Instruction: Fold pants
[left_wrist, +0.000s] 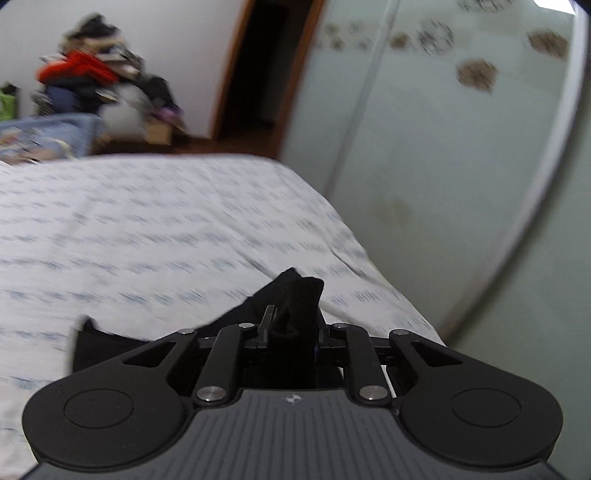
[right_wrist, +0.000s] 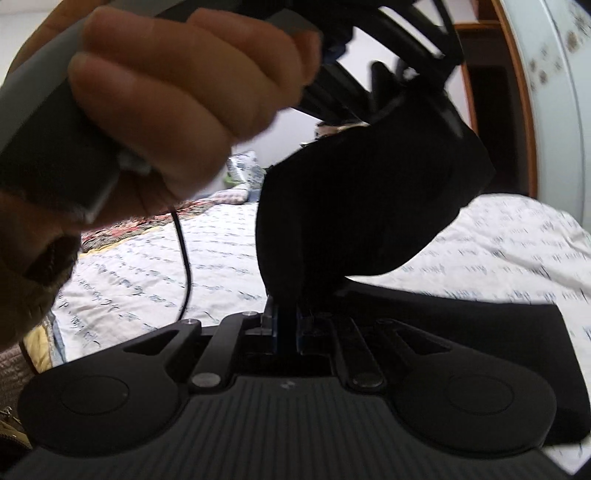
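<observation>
The black pants (left_wrist: 295, 295) are pinched in my left gripper (left_wrist: 288, 325), which is shut on a bunched edge of the cloth above the bed. More of the black cloth hangs down at the lower left (left_wrist: 92, 343). My right gripper (right_wrist: 286, 325) is shut on another part of the pants (right_wrist: 362, 206), which rise from its jaws up to the left gripper (right_wrist: 388, 85) held just above. The person's hand (right_wrist: 184, 96) grips the left gripper's handle, close to the right wrist camera. Part of the pants lies on the bed at the lower right (right_wrist: 498, 332).
The bed (left_wrist: 166, 229) has a white sheet with a blue print. A glass wardrobe door (left_wrist: 443, 147) stands along its right side. A pile of clothes (left_wrist: 92, 74) and a blue basket (left_wrist: 55, 129) lie beyond the far edge. A patterned quilt (right_wrist: 147, 221) and a cable (right_wrist: 186, 266) are at left.
</observation>
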